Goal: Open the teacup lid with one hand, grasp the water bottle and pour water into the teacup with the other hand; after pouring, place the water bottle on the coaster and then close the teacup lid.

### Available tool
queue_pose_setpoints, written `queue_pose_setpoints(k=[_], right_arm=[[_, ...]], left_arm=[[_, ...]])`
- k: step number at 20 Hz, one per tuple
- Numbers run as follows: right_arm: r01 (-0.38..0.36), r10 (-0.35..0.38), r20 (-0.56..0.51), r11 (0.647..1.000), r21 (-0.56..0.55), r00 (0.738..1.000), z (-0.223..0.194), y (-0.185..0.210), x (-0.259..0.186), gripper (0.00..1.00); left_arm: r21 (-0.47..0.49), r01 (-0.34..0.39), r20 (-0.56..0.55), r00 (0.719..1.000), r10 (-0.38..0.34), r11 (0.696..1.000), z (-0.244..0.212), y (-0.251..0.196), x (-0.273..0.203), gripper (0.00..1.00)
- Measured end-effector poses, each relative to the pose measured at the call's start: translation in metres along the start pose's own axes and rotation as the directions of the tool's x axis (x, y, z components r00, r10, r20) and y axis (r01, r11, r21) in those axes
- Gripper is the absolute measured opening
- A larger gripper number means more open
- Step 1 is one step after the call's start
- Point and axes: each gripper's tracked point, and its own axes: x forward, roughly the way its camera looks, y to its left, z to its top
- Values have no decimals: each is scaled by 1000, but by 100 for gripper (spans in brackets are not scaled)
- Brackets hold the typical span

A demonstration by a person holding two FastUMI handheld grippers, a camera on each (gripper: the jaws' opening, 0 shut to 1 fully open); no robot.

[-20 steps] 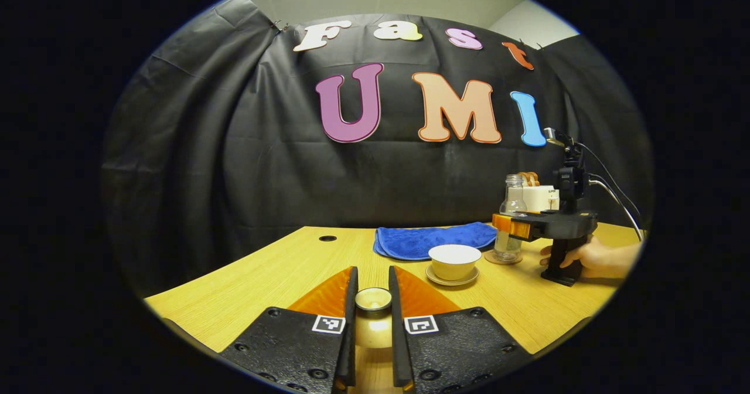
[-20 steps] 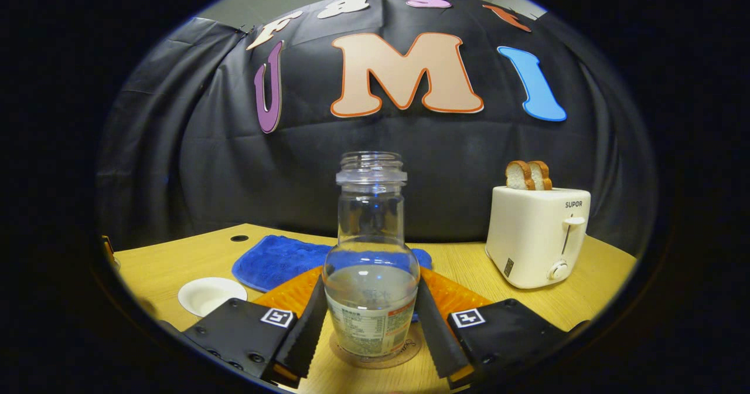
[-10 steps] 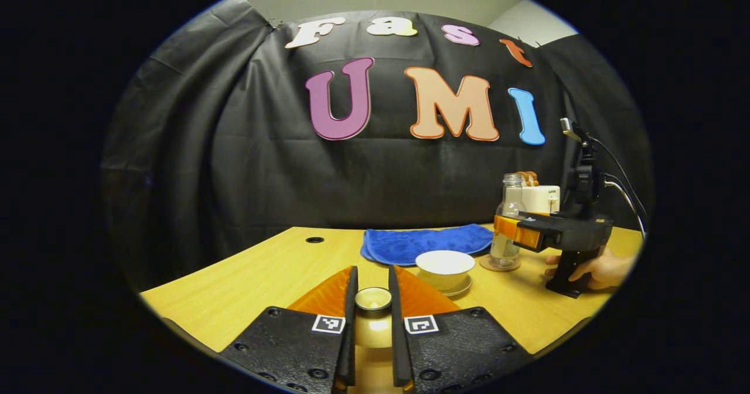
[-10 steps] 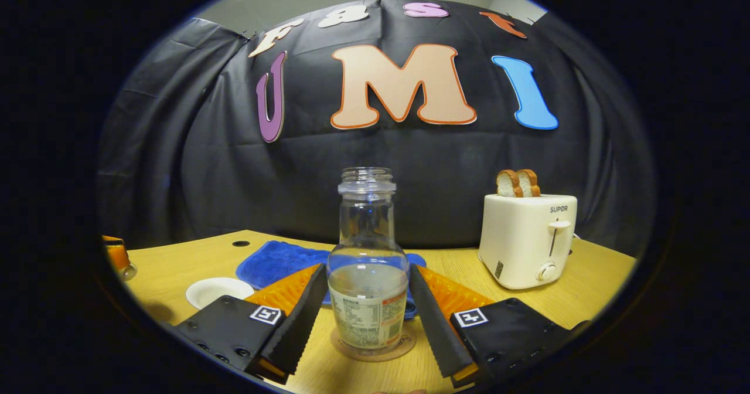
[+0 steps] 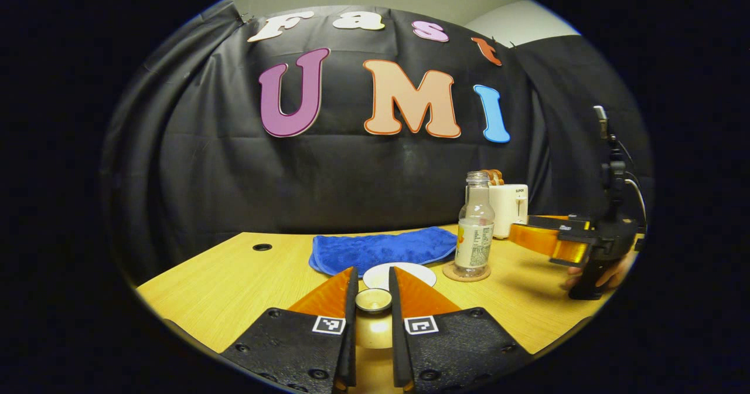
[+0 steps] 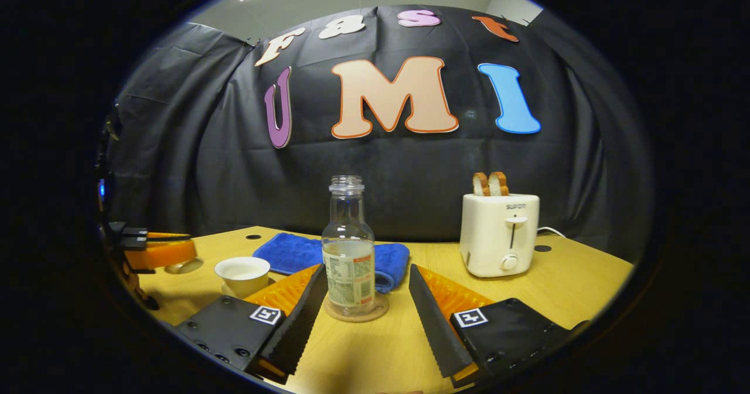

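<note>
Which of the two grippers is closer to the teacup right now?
Left. The left gripper, shut on the lid, hangs right beside the teacup. The right gripper stands open, back from the water bottle, farther from the cup.

In the right gripper view we see the water bottle (image 6: 348,247) standing on the coaster (image 6: 357,312) — the teacup (image 6: 242,274) to its left, the toaster (image 6: 499,233) to its right, the cloth (image 6: 293,252) behind it. All rest on the table (image 6: 562,282).
</note>
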Motion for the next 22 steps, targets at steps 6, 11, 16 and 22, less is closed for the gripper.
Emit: queue_pose_setpoints(k=[6, 11, 16, 22], right_arm=[[11, -11, 8, 1000, -2, 1000, 4, -36, -56, 90], [21, -21, 12, 1000, -2, 1000, 6, -51, -81, 90], [2, -2, 11, 1000, -2, 1000, 4, -49, -89, 90], [-1, 1, 12, 1000, -1, 1000, 2, -46, -91, 90]], left_arm=[[6, 12, -15, 1000, -12, 1000, -2, -14, 38, 22], [53, 32, -79, 996, -28, 998, -12, -26, 62, 22], [84, 13, -114, 993, -4, 996, -17, -23, 71, 22], [108, 12, -143, 990, 4, 994, -21, -24, 74, 22]])
